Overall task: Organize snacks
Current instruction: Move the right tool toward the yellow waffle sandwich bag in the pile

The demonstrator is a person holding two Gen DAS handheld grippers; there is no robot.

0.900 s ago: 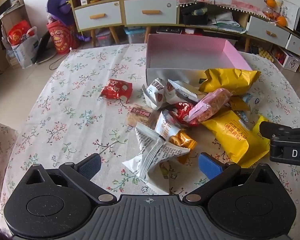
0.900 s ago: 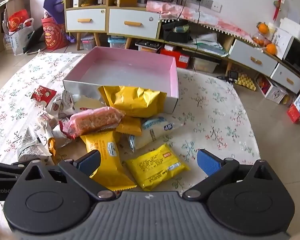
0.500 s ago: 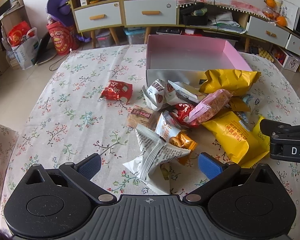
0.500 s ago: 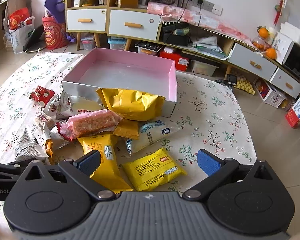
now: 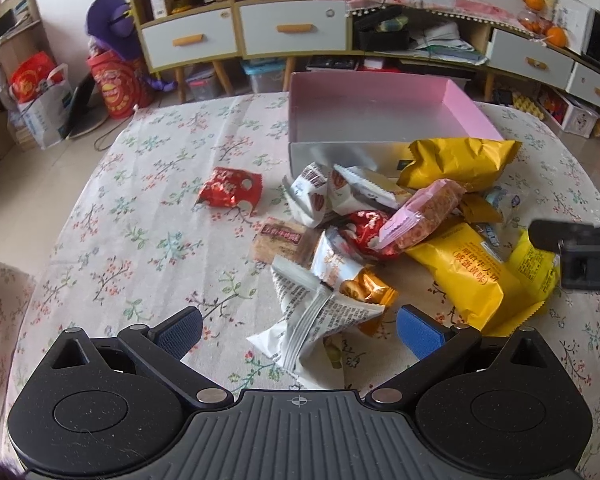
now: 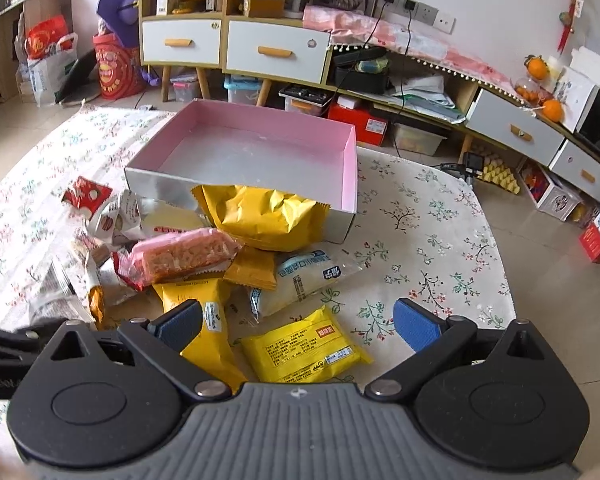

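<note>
Snacks (image 6: pixel 228 256) lie heaped on the counter (image 5: pixel 140 200) at 6 o'clock of the empty pink box (image 6: pixel 260 152), probably their destination, so each hand-held gripper, left (image 5: pixel 298 326) and right (image 6: pixel 298 324), hangs spread and empty over a packet.

We see the pink-lined box (image 6: pixel 260 148) sitting open and empty on the flowered cloth, its silver front wall facing the snack pile, with a crumpled gold bag (image 6: pixel 266 216) leaning right against that wall. Just in front, a pink-wrapped bar (image 6: pixel 180 256) lies on top of the heap, yellow packets (image 6: pixel 304 350) lie flat at the near edge, and a white newsprint-patterned packet (image 5: pixel 320 316) lies nearest on the left. One red packet (image 5: pixel 230 190) lies alone, apart from the rest.
</note>
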